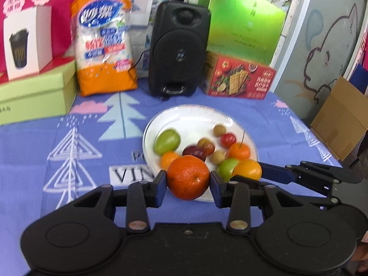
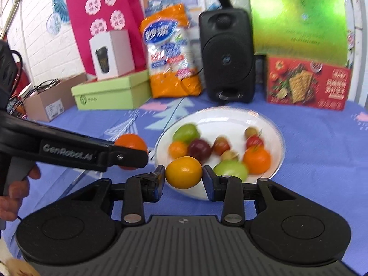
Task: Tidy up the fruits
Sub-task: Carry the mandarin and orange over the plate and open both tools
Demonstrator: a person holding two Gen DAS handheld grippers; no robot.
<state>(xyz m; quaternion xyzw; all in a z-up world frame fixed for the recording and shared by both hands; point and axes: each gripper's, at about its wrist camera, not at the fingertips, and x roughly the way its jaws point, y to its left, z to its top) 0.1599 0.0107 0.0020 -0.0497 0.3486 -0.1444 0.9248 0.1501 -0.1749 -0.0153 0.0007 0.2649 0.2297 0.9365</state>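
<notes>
Near: our left gripper (image 1: 188,179) clamps an orange (image 1: 188,176); our right gripper (image 2: 184,174) clamps a yellow citrus (image 2: 184,172), both at the white plate's (image 1: 184,112) near rim. Beyond, roughly 9 fruits are plated. These 2 remain unplaced; we judge sorting mostly done.

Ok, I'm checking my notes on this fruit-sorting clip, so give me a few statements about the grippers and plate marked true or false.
1. The left gripper is shut on a large orange. True.
2. The right gripper is open and holds nothing. False: it is shut on a yellow-orange fruit.
3. The white plate holds several fruits. True.
4. A green fruit lies on the plate. True.
5. The black speaker lies flat on its side. False: it stands upright behind the plate.
</notes>
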